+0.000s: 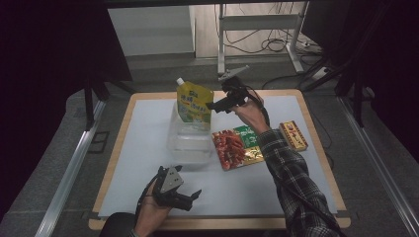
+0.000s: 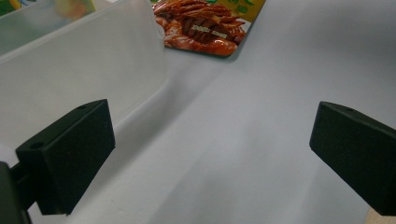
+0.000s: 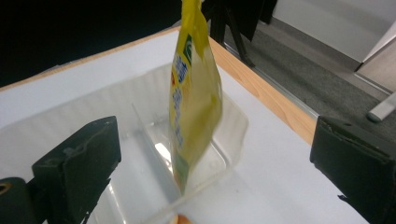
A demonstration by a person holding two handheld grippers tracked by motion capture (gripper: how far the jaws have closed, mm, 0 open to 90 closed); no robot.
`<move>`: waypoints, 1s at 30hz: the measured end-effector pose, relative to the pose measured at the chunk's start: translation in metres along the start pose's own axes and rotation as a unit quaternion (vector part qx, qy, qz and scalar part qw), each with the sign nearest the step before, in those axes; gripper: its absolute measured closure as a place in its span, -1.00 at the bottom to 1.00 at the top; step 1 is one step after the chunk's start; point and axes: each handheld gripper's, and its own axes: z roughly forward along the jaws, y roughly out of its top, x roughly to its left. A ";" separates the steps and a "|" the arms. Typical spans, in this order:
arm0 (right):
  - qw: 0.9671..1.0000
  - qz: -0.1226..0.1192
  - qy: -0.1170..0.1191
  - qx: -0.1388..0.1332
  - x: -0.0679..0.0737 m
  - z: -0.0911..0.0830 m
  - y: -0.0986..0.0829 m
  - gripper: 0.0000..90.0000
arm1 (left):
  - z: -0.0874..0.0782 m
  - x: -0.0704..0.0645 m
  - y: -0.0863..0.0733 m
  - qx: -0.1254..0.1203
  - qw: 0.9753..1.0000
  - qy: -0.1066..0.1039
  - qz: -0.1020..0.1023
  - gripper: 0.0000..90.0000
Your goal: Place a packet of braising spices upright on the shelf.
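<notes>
Standing yellow pouch (image 3: pixel 194 93) in clear bin (image 3: pixel 233 135), top cropped; both tools wide, holding nothing.

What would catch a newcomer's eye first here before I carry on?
The yellow spouted pouch standing upright in the far end of the clear plastic bin stands out first, with the right gripper open just beside it. Next comes the red snack packet lying flat to the bin's right, then the left gripper, open over the near edge of the table.
</notes>
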 end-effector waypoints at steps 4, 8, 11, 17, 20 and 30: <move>1.000 0.005 0.003 0.008 -0.004 -0.011 -0.010 -0.96 | -0.001 0.000 0.000 -0.005 1.000 0.000 0.001 -1.00; 1.000 0.008 0.002 0.006 -0.005 -0.021 -0.021 -0.97 | 0.000 0.000 0.000 -0.006 1.000 0.000 0.002 -1.00; 1.000 0.011 0.003 0.005 -0.006 -0.025 -0.026 -0.97 | 0.000 -0.001 0.000 -0.009 1.000 -0.001 0.000 -1.00; 1.000 0.017 0.005 0.010 -0.003 -0.037 -0.043 -0.98 | -0.002 -0.002 0.001 -0.020 1.000 -0.002 0.005 -1.00; 1.000 0.025 0.010 0.013 -0.003 -0.042 -0.050 -0.98 | -0.003 -0.003 0.002 -0.027 1.000 -0.001 0.011 -1.00; 0.999 0.031 -0.001 0.005 0.007 -0.059 -0.077 -1.00 | -0.005 -0.005 0.002 -0.036 0.999 -0.002 0.022 -1.00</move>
